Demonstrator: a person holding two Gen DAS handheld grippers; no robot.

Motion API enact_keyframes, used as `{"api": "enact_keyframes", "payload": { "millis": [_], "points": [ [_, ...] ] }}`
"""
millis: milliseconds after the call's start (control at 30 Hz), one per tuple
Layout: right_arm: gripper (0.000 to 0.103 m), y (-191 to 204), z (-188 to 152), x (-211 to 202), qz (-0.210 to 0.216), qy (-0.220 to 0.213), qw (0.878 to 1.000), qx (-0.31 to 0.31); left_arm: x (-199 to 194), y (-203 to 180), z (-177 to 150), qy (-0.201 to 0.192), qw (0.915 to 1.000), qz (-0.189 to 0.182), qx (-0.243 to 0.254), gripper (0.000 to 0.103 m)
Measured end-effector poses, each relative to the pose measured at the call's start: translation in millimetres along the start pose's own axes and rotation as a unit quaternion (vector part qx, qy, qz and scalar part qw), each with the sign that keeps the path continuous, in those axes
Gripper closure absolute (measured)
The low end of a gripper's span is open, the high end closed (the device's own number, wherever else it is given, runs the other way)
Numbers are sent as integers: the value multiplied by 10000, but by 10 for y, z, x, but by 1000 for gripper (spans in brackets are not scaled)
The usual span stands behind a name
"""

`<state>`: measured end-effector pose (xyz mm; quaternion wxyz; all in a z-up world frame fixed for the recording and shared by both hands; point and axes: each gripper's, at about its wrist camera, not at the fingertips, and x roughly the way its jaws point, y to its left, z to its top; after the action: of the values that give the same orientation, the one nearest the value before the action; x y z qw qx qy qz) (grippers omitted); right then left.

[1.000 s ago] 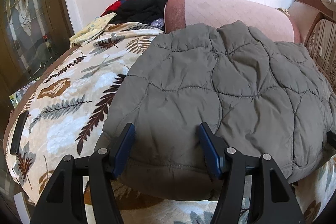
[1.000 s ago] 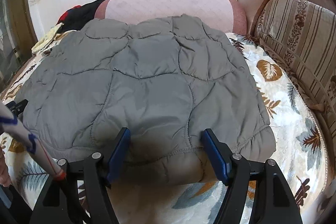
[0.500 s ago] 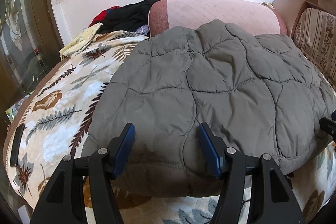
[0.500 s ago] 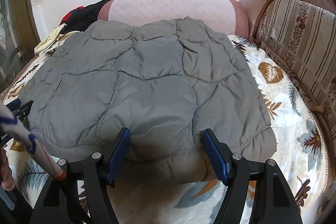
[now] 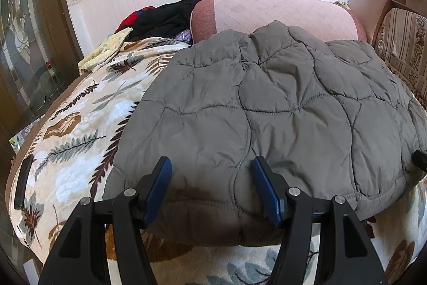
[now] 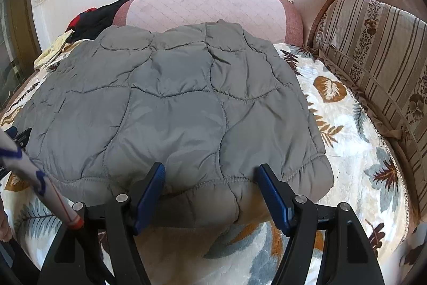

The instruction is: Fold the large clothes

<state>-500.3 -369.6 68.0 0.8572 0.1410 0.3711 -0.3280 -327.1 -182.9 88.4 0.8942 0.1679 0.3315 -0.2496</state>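
Grey and puffy, the jacket point(image 5: 280, 108) point(image 6: 170, 108) lay flat on the leaf blanket point(image 5: 80, 140), just in front of the pink cushion point(image 6: 208, 10). The left gripper point(image 5: 210, 186) and right gripper point(image 6: 210, 191) were both spread wide at the jacket's near edge, holding nothing.

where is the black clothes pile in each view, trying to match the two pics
Left wrist view: black clothes pile sits upper left of centre, against the wall, left of the pink bolster cushion.
Right wrist view: black clothes pile sits upper left, nearer the picture's edge, again left of the bolster.
Shared landmark: the pink bolster cushion behind the grey quilted jacket.
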Motion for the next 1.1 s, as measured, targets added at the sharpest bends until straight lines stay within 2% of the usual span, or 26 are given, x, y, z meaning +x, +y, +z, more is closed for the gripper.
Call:
{"api": "enact_keyframes", "payload": {
  "millis": [267, 467, 567, 633, 767, 833, 967, 1100],
  "points": [
    [24, 32, -106, 46, 21, 214, 9997, -72, -94, 74, -140, 99, 9998, -72, -155, 37],
    [24, 88, -198, -179, -32, -18, 9999, -101, -411, 141, -275, -88, 9994, -184, -292, 35],
    [24, 197, -321, -397, -50, -228, 9995, -204, -709, 147, -419, -317, 9990, -161, -280, 23],
    [24, 279, -409, -562, -32, -346, 9991, -261, -957, 148, -560, -490, 9984, -114, -254, 12],
    [18, 438, -598, -1028, 44, -757, 9967, -296, -1286, 171, -710, -604, 9978, -96, -260, 1],
    [13, 521, -641, -1195, -34, -935, 9946, -443, -1437, 193, -740, -702, 9973, 19, -205, 0],
    [11, 643, -624, -1353, 37, -1032, 9927, -628, -1540, 191, -700, -663, 9970, 389, -21, 0],
    [9, 704, -612, -1377, -49, -1072, 9916, -715, -1578, 208, -683, -695, 9958, 583, 101, 0]
  ]
}}
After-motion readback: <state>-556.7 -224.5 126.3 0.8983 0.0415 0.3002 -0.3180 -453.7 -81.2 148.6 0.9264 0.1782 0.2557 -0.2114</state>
